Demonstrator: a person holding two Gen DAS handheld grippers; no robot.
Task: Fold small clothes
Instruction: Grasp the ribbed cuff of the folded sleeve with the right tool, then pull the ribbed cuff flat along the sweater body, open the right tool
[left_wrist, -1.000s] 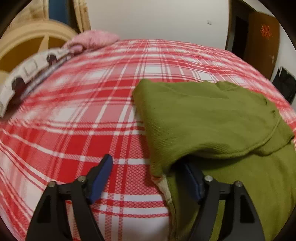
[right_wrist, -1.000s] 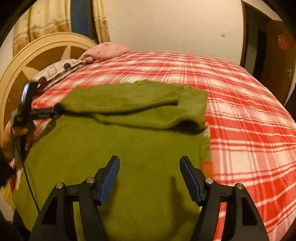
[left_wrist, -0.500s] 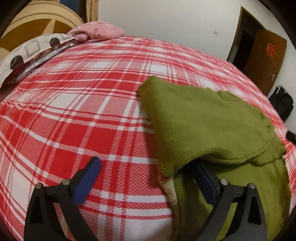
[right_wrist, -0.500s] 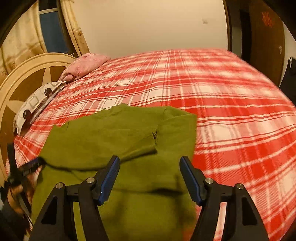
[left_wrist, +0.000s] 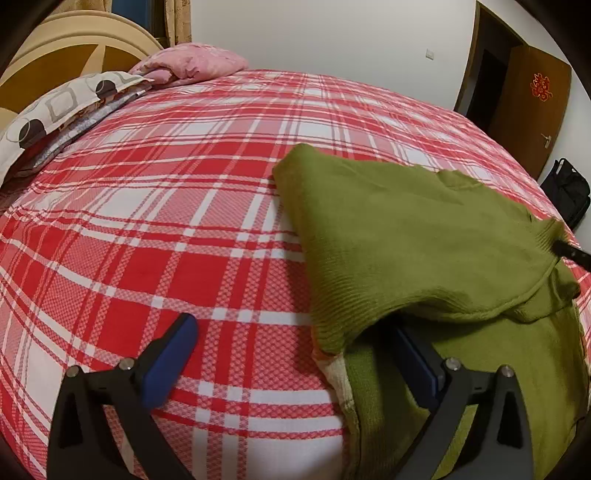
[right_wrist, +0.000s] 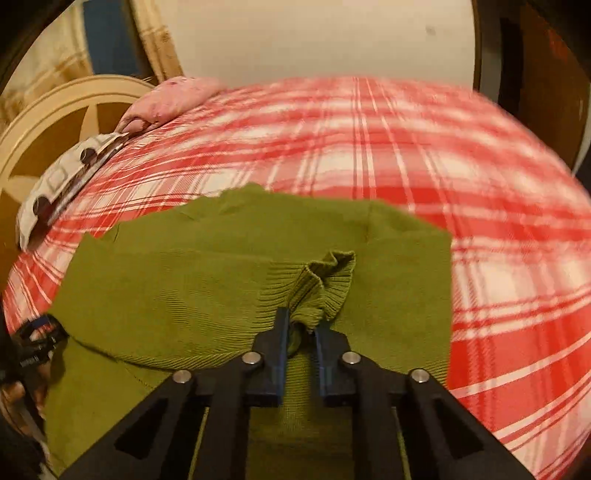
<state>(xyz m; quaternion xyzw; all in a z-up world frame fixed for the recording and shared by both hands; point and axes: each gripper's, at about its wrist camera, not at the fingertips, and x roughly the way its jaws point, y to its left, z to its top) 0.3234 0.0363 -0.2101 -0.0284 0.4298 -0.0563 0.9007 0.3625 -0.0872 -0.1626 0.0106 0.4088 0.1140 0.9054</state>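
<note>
Right gripper (right_wrist: 300, 330): jaws newly closed on ribbed cuff (right_wrist: 325, 280) of olive-green knit sweater (right_wrist: 184, 280).
Left gripper (left_wrist: 291, 358): jaws open beside sweater; sleeve fold now possible.

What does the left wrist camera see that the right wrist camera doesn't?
Only the left wrist view shows the brown wooden door with a red sign, the black bag on the floor, and the open left gripper, one finger tucked under the fabric.

Only the right wrist view shows the right gripper shut on the ribbed green cuff.

Both show the green knit sweater, red plaid bedspread, pink pillow and cream headboard.
</note>
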